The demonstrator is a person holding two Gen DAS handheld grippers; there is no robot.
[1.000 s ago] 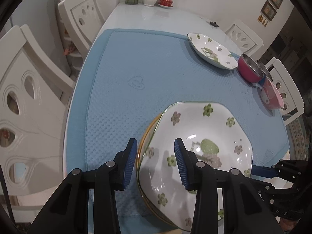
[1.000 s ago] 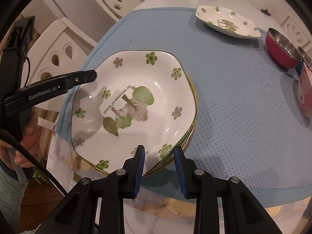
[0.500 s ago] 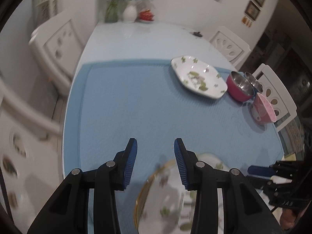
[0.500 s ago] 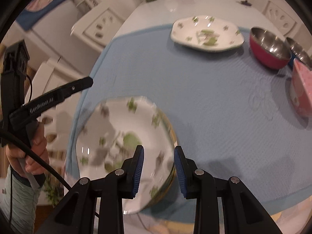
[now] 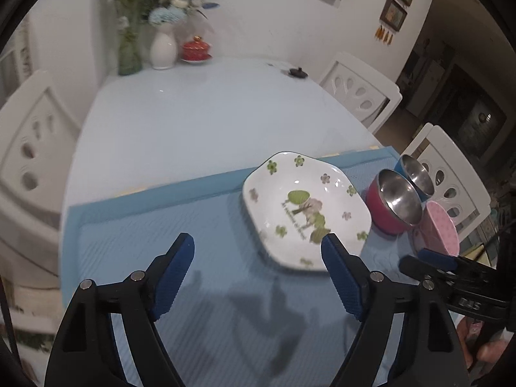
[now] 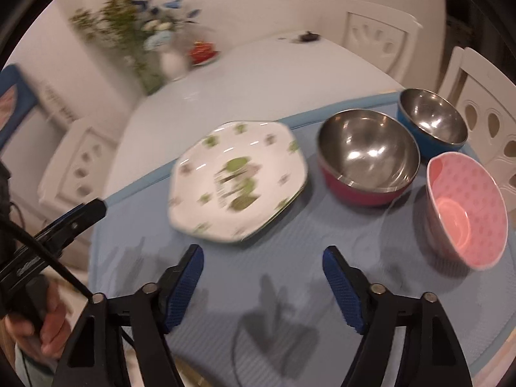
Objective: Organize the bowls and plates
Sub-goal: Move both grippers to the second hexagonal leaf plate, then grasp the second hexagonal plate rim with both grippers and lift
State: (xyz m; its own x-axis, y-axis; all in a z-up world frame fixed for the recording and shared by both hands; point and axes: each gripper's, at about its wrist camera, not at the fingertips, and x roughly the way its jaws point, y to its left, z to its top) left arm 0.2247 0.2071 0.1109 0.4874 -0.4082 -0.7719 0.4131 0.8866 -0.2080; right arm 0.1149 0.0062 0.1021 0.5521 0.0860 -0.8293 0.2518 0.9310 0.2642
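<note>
Landmark: floral plate (image 5: 304, 213). Blue mat (image 5: 135, 242) left of and in front of plate is bare, wide lane for either gripper. Behind plate, white tabletop (image 5: 206, 116) is open right back to the vases (image 5: 163, 50) and red lidded cup (image 5: 196, 50) at far end. Right of plate is crowded: red steel bowl (image 6: 367, 158) just beside its rim, blue steel bowl (image 6: 432, 122) behind that, pink bowl (image 6: 464, 213) near mat edge. Chairs (image 5: 451, 174) flank table both sides.

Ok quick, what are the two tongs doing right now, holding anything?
Left tongs: open, just been opening, nothing between them, only the blue mat beneath.
Right tongs: open, just been opening, empty too.
</note>
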